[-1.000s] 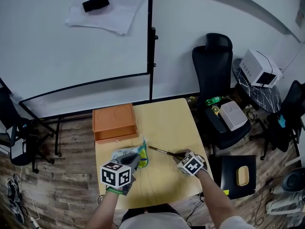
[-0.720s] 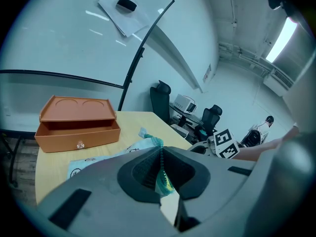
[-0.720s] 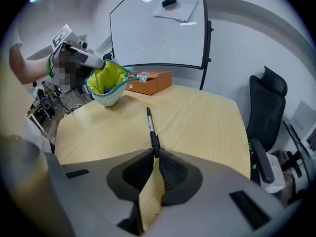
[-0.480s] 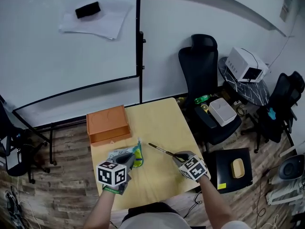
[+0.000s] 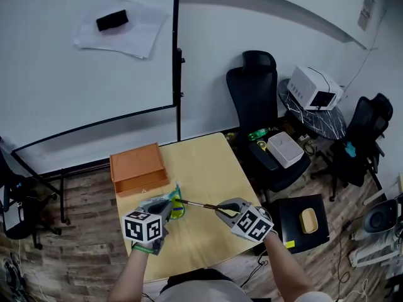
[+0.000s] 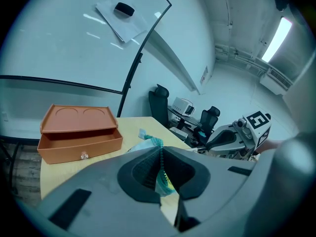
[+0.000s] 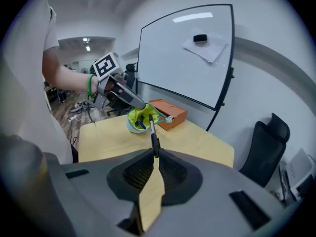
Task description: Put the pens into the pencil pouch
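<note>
Right gripper [image 7: 155, 156] jaws are clamped on the tail of a dark pen [image 7: 152, 132], whose tip is at the mouth of the pencil pouch [image 7: 138, 118]. Left gripper [image 6: 160, 152] jaws pinch the pouch's zipper edge, propping the mouth open toward the pen. Risk: held so far from its tip, the pen may pivot and snag the pouch rim, and if the thin fabric slips from the left jaws the mouth collapses and the pen lands beside the pouch, short of the orange drawer box [image 5: 135, 167] beyond it.
</note>
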A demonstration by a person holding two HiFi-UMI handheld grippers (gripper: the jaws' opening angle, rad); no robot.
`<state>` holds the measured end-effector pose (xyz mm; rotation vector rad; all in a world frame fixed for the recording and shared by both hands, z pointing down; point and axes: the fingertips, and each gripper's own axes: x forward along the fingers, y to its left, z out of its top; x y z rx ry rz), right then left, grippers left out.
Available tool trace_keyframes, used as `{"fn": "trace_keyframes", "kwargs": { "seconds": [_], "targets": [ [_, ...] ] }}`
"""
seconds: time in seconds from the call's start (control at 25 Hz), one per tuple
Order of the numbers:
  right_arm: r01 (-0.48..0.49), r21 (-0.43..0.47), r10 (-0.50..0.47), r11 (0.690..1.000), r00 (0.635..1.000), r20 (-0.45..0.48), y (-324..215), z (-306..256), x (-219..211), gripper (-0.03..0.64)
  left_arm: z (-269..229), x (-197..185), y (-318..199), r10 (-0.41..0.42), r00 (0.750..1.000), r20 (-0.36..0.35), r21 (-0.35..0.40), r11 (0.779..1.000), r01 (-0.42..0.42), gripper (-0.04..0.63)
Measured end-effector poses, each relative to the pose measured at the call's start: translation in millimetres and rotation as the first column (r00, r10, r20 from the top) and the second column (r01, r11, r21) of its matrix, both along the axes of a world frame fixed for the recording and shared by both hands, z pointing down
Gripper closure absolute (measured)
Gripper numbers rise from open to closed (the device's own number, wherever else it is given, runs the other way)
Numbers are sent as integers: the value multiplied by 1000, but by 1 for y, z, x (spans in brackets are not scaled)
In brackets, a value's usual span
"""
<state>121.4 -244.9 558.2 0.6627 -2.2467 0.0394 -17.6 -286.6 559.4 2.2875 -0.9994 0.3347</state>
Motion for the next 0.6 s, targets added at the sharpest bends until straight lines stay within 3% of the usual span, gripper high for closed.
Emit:
{"fn": "trace_keyframes", "kwargs": {
  "seconds": [0.2, 0.6],
  "targets": [
    [110, -22, -112, 994, 985, -128, 2, 15, -25, 583, -5, 3, 7, 14, 1000, -5, 10, 1000, -14, 575],
    [260, -70, -270, 963, 939, -212, -6, 20, -92, 581, -17, 3, 20, 55, 998, -20, 30, 998, -54, 575]
  ]
}}
